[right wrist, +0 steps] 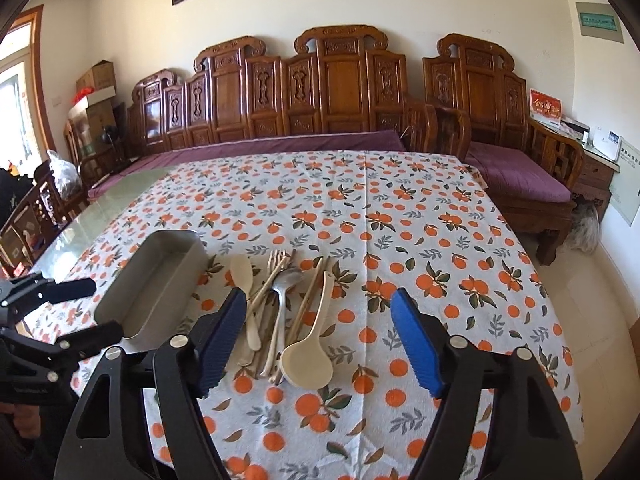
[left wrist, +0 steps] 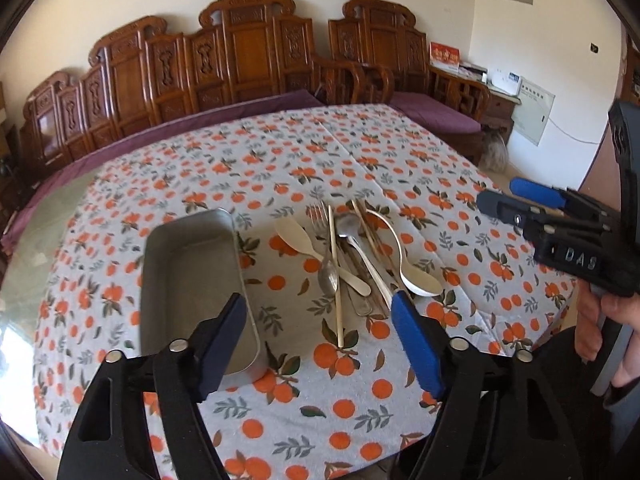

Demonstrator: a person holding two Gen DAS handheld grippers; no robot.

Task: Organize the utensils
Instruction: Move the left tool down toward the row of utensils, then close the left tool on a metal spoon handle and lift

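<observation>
We hold the left gripper (left wrist: 318, 344) released above the tabletop (left wrist: 400, 152), nothing between its jaws; the right gripper (right wrist: 318, 344) is likewise released and empty; the utensils (right wrist: 280, 316) lie heaped on the orange-print cloth, just beside the empty metal tray (left wrist: 188, 280).

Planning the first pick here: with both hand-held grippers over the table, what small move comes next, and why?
Probably lower the right hand-held gripper onto the cream rice paddle. Its jaws are open with nothing between them, the paddle lies on top at the pile's near edge, and the metal tray beside it holds nothing.
</observation>
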